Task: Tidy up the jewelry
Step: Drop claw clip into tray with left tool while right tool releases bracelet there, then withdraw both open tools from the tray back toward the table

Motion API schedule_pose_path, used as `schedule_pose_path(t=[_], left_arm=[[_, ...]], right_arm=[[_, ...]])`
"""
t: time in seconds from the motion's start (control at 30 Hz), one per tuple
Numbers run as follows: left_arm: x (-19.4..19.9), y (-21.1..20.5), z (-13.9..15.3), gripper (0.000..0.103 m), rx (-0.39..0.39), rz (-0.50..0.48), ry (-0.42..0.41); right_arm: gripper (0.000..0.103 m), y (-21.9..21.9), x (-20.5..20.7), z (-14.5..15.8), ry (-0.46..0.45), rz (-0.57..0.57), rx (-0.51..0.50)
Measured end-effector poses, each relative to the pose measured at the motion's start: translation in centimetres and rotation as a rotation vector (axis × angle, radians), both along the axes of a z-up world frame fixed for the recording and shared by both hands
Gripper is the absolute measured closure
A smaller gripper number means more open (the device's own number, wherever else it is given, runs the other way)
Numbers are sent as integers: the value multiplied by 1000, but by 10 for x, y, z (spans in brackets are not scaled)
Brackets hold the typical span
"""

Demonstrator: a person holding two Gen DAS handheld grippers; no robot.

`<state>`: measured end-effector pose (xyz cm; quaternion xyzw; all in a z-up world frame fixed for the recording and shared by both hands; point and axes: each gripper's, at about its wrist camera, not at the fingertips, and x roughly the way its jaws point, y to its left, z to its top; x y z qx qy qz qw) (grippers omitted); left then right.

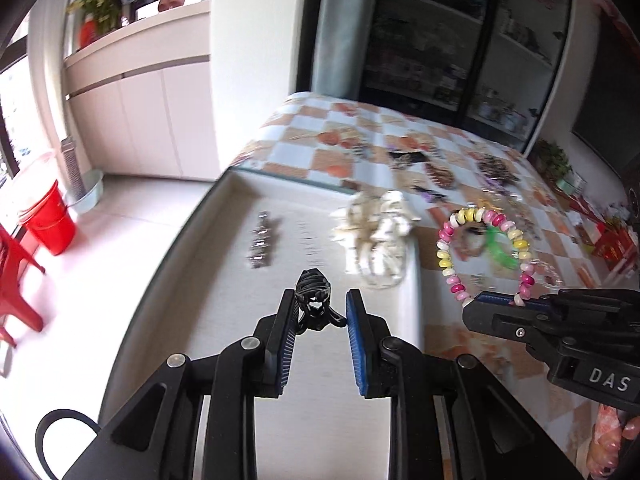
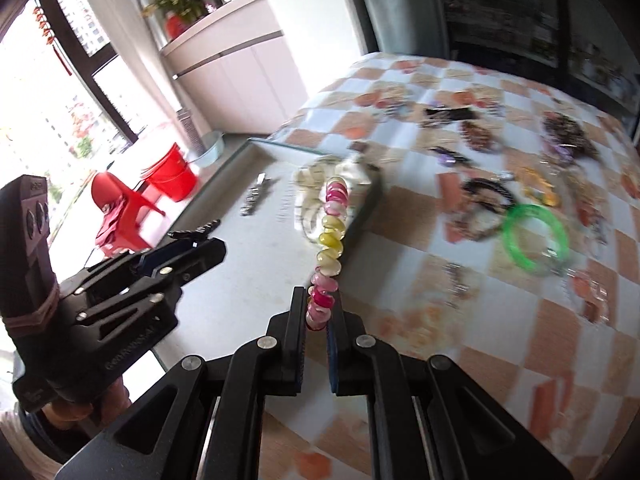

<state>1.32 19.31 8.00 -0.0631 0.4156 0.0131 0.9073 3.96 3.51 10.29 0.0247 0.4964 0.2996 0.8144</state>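
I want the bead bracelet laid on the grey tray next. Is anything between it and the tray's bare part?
The bead bracelet, held in the right gripper, hangs beside the tray. The white bracelet pile sits at the near edge; the black claw clip lies further in.

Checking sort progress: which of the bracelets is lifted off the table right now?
The pink-and-yellow beaded bracelet, pinched upright in the right gripper. The green bangle lies flat on the checkered cloth.

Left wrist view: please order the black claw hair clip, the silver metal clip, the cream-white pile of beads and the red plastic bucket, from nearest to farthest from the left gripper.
1. Black claw hair clip, between the left gripper fingers.
2. Cream-white pile of beads, ahead, slightly right; silver metal clip, ahead, slightly left: too close to call.
3. Red plastic bucket, far left on the floor.
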Motion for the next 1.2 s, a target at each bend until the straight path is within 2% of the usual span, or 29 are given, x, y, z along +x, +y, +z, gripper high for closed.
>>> schedule_pose_path(t=[0.23,0.5,0.8,0.93,0.97,1.0,1.03,1.07,1.13,1.2], left_arm=[[28,38,-28,77,18,84,87],[49,41,-47,77,58,106,152],[54,43,-54,76,96,117,168],[53,43,-56,76,104,118,170],[53,43,-56,70,105,120,171],[53,44,-55,38,106,125,173],[52,44,-54,22,113,135,166],[49,45,-50,15,131,150,142],[47,45,-43,15,147,150,120],[47,45,-41,15,145,148,122]], right_arm=[[94,66,37,-20,52,86,-16],[94,107,81,-32,105,133,-11],[94,117,114,-66,213,119,-8],[93,116,118,-70,232,108,14],[93,114,119,-70,236,102,16],[93,114,120,-70,239,99,17],[93,113,123,-70,241,98,16],[93,113,123,-70,241,94,14],[91,111,126,-69,244,82,18],[81,106,129,-65,257,57,48]])
